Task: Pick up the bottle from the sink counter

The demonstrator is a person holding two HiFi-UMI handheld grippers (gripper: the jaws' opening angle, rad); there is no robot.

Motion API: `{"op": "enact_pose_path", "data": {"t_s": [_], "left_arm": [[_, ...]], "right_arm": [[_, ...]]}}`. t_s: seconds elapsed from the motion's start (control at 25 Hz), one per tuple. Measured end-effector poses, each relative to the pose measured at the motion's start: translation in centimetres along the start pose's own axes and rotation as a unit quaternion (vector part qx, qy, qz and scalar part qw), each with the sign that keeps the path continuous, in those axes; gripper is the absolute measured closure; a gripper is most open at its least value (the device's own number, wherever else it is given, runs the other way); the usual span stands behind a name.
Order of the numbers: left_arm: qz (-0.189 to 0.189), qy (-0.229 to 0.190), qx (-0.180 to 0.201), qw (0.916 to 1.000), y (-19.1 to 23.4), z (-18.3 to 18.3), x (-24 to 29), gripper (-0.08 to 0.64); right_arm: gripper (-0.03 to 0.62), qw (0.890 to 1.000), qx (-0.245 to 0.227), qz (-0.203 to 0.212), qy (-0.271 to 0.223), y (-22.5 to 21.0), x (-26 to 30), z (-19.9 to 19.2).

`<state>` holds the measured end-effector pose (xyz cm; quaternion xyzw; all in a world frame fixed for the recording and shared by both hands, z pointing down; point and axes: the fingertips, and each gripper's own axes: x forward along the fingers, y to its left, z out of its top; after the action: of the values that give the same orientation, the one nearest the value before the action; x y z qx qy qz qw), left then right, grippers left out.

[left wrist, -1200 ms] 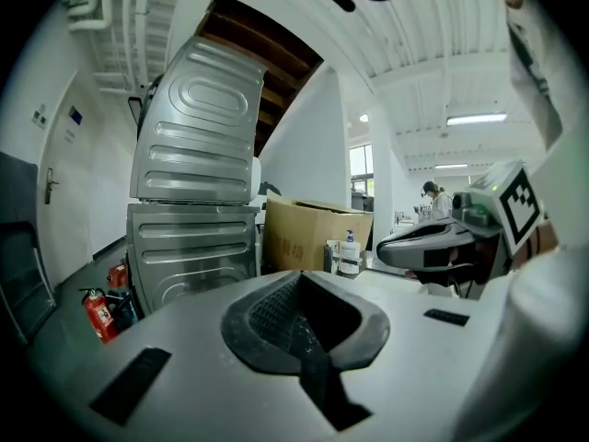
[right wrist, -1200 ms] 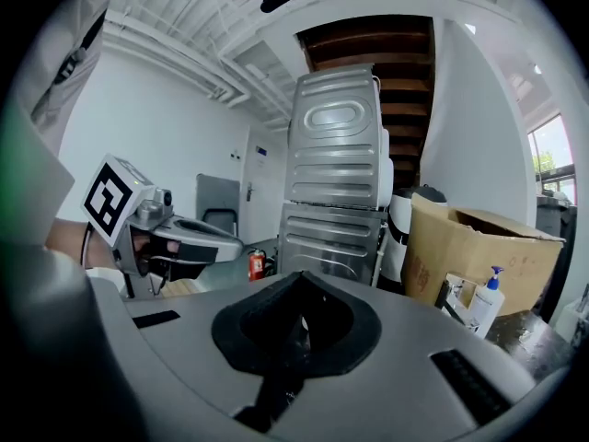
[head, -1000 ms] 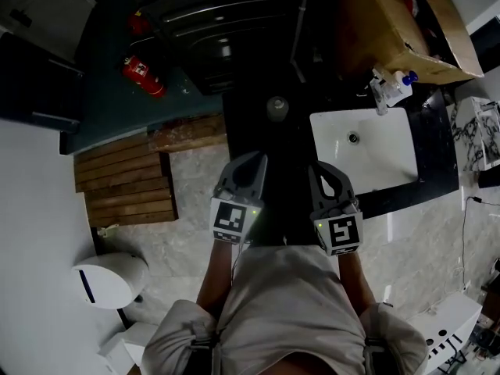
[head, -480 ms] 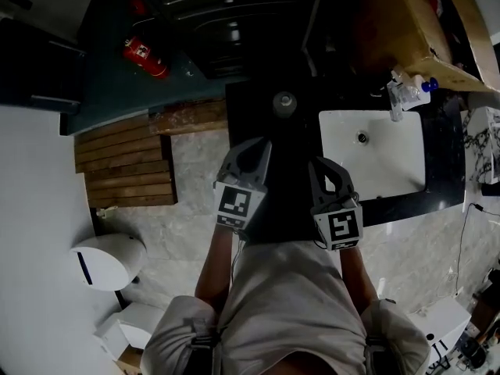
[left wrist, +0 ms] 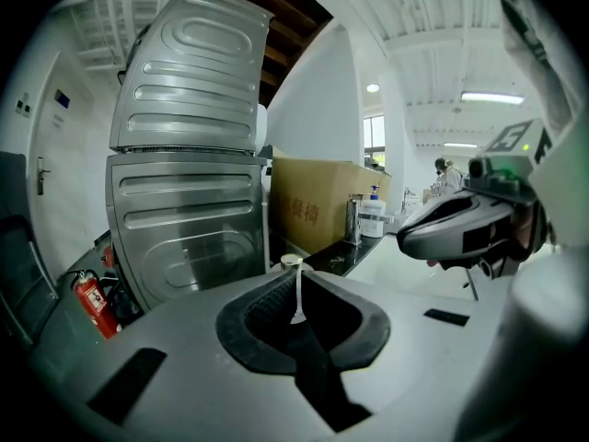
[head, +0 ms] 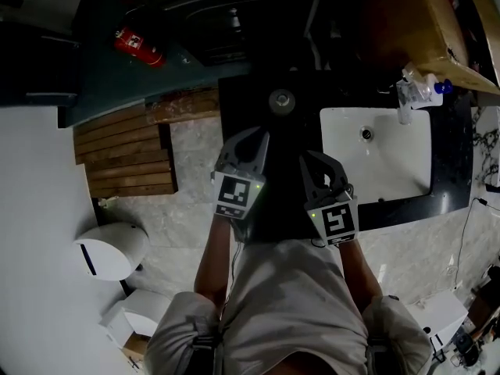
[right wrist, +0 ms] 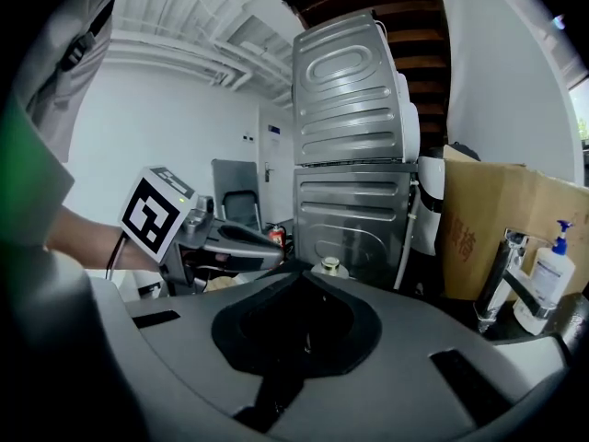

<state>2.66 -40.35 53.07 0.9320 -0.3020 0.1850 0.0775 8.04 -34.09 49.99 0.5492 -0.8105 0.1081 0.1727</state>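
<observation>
- The left gripper (head: 256, 137) is clenched with nothing in it: in the left gripper view its jaws meet along a thin seam.
- The right gripper (head: 310, 158) is likewise closed and empty, its tips touching in the right gripper view.
- Both are held side by side over the near edge of the dark sink counter (head: 248, 119), apart from each other.
- The bottle (head: 281, 100) stands upright near the counter's far edge, left of the white basin (head: 391, 182). It is ahead of both grippers and touched by neither.
- A pump dispenser (head: 426, 91) sits by the faucet (head: 405, 104) at the basin's far right corner, against a cardboard box (head: 406, 22).
- Stacked metal appliances (left wrist: 184, 155) rise behind the counter.
- A red fire extinguisher (head: 139, 47) lies on the floor to the left.
</observation>
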Motion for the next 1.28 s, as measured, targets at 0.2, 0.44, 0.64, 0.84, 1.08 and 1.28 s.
{"op": "enact_pose_path", "data": {"t_s": [0.2, 0.44, 0.64, 0.84, 1.08, 1.28], "left_arm": [[0.000, 0.017, -0.002, 0.9999, 0.7, -0.9, 1.3, 0.512], [-0.003, 0.037, -0.006, 0.9993, 1.1, -2.1, 3.3, 0.431], [-0.008, 0.048, -0.014, 0.9987, 1.3, -2.9, 4.7, 0.395], [-0.016, 0.059, -0.021, 0.9979, 1.3, -3.6, 6.0, 0.350], [-0.028, 0.074, -0.016, 0.9967, 1.1, -4.3, 7.7, 0.286], [-0.043, 0.076, -0.014, 0.9961, 0.8, -4.5, 9.1, 0.261]], "right_arm": [[0.597, 1.000, 0.012, 0.006, 0.013, -0.3, 1.0, -0.8], [0.597, 1.000, 0.016, 0.007, 0.019, -1.1, 1.7, -1.5], [0.597, 1.000, 0.019, 0.007, 0.021, -1.6, 2.0, -1.8], [0.597, 0.999, 0.024, 0.007, 0.026, -2.0, 2.3, -2.3], [0.597, 0.999, 0.028, 0.009, 0.031, -2.2, 2.7, -2.8], [0.597, 0.999, 0.032, 0.014, 0.033, -1.9, 3.3, -3.0]]}}
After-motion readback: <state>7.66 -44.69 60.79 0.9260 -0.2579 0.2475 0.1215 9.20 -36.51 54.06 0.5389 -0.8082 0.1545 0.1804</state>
